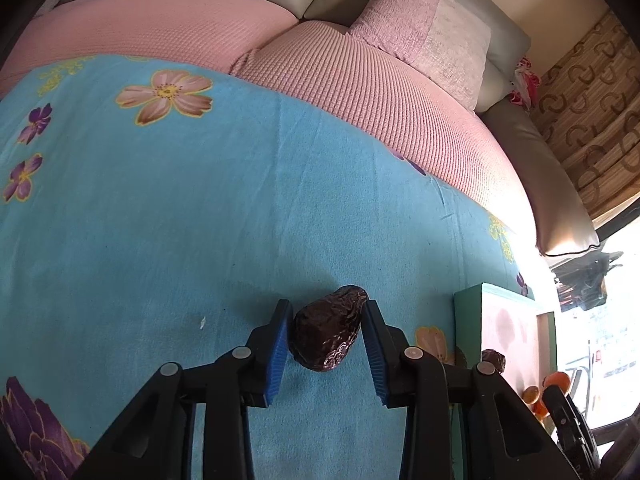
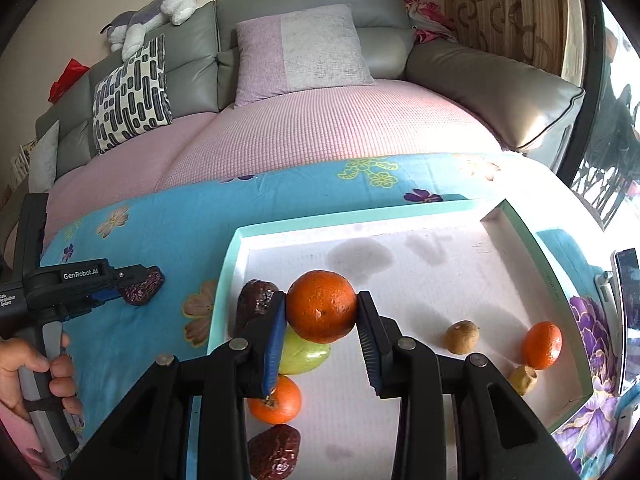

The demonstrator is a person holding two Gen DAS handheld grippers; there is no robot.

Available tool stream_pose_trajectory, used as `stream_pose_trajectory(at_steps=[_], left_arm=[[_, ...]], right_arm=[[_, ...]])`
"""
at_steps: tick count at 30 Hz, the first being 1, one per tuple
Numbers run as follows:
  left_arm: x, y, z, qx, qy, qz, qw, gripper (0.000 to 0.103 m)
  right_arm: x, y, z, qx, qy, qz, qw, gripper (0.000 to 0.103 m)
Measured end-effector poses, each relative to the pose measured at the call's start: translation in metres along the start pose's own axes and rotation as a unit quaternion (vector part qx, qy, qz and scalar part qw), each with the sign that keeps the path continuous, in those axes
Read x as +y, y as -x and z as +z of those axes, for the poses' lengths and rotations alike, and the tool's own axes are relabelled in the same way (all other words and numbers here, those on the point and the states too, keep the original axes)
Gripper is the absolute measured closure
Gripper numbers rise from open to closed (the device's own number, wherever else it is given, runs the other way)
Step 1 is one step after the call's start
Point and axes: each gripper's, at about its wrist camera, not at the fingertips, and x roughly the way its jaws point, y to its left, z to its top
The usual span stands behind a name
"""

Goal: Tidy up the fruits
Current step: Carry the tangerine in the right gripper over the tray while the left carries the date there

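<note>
Both cams sit right behind their own fingers, looking forward and down at the blue floral cloth (image 1: pixel 160 220) toward the grey sofa (image 2: pixel 304 4). The left wrist view hovers close over bare cloth, catching just the teal tray (image 1: pixel 468 320) corner at its right edge. The right wrist view sits above that tray – and sees the left gripper (image 2: pixel 136 286) off to its left.
</note>
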Motion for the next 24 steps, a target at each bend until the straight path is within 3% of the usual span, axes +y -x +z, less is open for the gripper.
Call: stream_pose_trajectory(at_steps=[9,15,24], left_arm=[[-0.031,0.022,-0.002,-0.026,-0.015,-0.003,0.9995,0.066],[-0.082,0.040,-0.002,-0.041,-0.074,-0.010,0.9964,0.066],[-0.157,0.025,-0.005,-0.029,-0.158,0.000,0.9869,0.066]], right_arm=[[-0.056,0.006,-0.001,-0.003,-0.059,-0.030,0.998,0.067],[-0.073,-0.002,-0.001,-0.002,-0.067,-0.049,0.997,0.067],[-0.085,-0.017,0.002,-0.001,-0.076,-0.044,0.996,0.067]])
